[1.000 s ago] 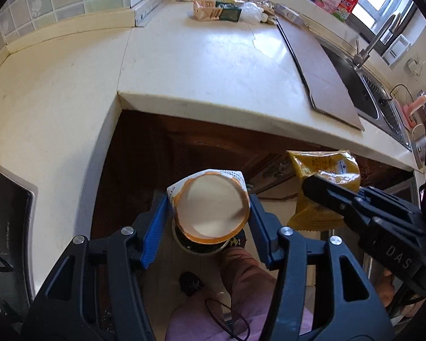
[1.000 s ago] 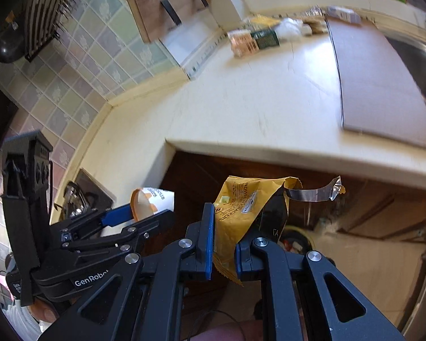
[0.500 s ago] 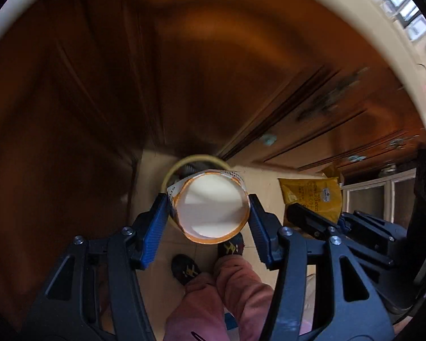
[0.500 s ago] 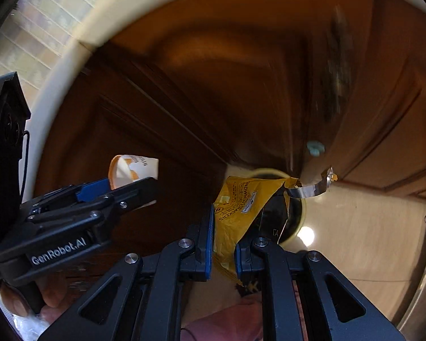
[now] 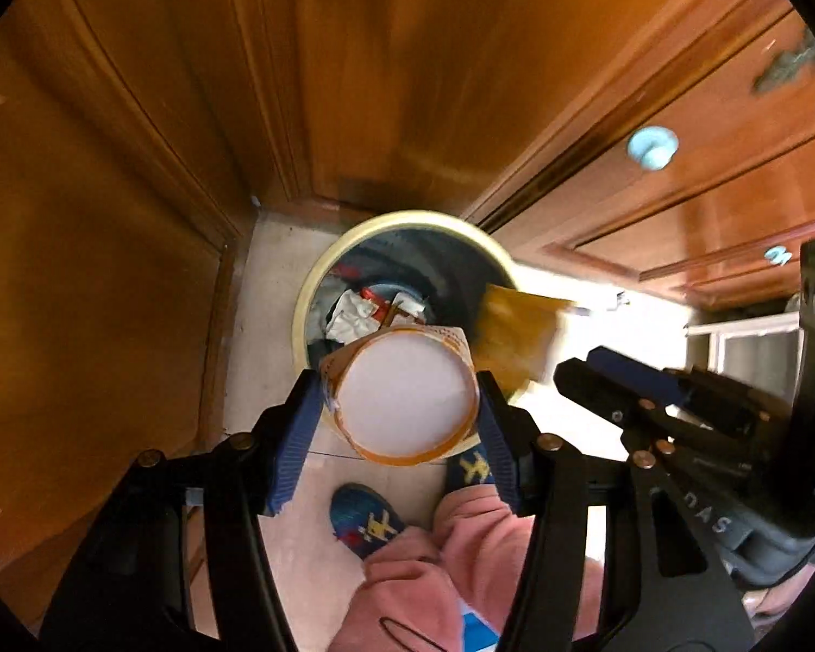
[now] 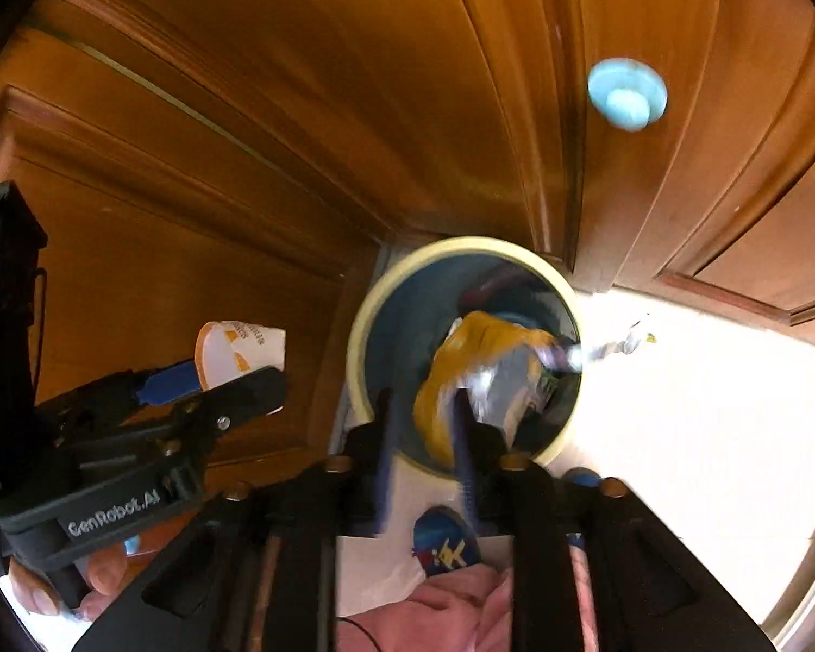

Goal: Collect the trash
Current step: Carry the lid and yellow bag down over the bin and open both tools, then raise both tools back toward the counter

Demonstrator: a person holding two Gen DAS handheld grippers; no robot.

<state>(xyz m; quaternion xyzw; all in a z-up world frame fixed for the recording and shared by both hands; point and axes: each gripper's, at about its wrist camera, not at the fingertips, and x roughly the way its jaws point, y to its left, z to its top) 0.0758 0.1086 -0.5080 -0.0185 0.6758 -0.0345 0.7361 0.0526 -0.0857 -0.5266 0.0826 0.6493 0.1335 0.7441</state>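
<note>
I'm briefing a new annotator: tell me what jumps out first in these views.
The round paper cup fills the centre, clamped in the left tongs above the cream-rimmed trash bin on the floor. In the right wrist view, a blurred yellow snack bag sits over the bin's mouth, just ahead of the open right tongs.

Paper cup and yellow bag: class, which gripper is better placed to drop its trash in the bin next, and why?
Left. The left gripper holds the paper cup just over the bin's near rim. The right gripper looks open, with the yellow bag already falling in, though motion blur hides detail.
</note>
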